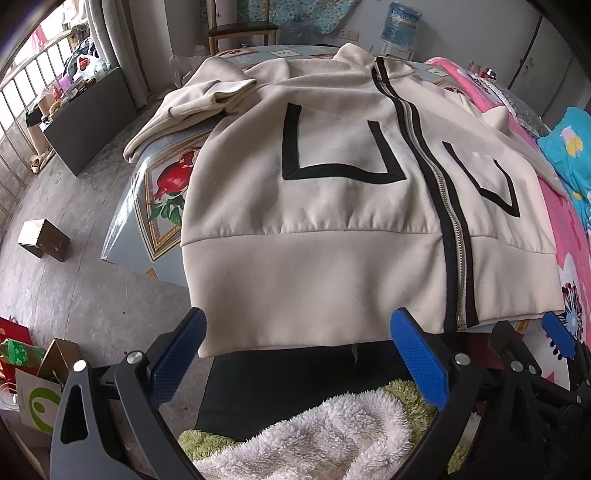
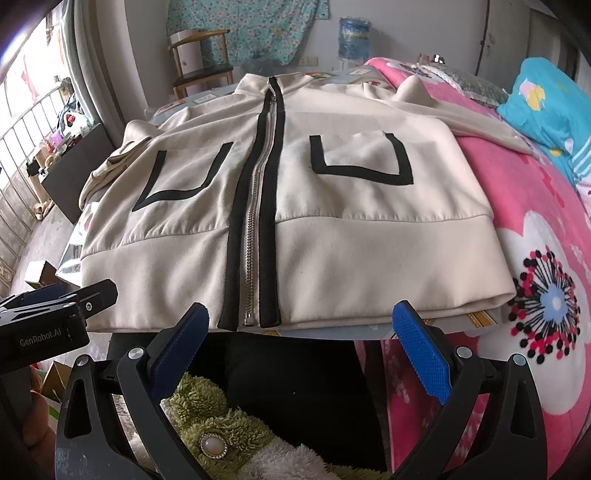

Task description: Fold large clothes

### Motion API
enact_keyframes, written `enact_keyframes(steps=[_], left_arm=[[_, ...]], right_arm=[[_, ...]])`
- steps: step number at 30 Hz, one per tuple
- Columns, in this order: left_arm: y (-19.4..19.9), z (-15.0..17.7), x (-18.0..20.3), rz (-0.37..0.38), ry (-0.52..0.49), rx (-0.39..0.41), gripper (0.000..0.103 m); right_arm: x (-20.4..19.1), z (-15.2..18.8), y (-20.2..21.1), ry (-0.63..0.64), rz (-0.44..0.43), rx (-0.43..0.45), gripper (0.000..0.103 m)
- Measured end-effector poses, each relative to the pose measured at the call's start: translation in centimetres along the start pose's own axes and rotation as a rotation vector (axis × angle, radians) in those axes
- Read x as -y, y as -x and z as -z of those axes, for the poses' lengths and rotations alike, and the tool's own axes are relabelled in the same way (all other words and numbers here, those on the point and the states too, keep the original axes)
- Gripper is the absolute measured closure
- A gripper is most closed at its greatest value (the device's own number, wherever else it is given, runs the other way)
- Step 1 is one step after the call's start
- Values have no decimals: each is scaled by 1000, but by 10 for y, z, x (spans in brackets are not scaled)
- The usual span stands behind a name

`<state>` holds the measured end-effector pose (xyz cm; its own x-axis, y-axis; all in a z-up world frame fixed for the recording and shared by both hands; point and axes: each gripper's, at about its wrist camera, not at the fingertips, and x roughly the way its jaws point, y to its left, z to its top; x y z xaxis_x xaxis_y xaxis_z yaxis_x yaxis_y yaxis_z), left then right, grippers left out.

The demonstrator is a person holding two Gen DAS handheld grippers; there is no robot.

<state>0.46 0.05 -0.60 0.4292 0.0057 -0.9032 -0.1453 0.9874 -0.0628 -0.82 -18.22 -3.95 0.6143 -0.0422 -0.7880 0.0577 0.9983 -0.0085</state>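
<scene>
A cream zip-up jacket (image 1: 332,206) (image 2: 332,236) lies front up on a table with a fruit-print cover (image 1: 162,199), its collar at the far end. The zipper is shut, edged in black, and each side carries a black U-shaped pocket outline. Its hem hangs slightly over the near table edge. One sleeve (image 1: 207,96) lies bunched at the far left; the other sleeve (image 2: 480,118) trails onto pink bedding. My left gripper (image 1: 299,314) is open just before the hem, left of the zipper. My right gripper (image 2: 301,307) is open at the hem, right of the zipper. Neither holds anything.
A bed with a pink floral blanket (image 2: 546,295) and a blue pillow (image 2: 546,99) adjoins the table on the right. Behind stand a wooden chair (image 2: 199,70) and a water jug (image 1: 400,22). A small box (image 1: 42,238) and a dark cabinet (image 1: 88,118) are on the floor at left.
</scene>
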Motion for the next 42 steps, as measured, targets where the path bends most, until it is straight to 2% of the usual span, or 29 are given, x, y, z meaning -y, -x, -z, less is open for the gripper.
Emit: enact_keyframes(steps=[42], left_arm=[[2, -1, -3, -18, 2, 16, 5]], right_arm=[[-3, -2, 1, 4, 3, 4, 7]])
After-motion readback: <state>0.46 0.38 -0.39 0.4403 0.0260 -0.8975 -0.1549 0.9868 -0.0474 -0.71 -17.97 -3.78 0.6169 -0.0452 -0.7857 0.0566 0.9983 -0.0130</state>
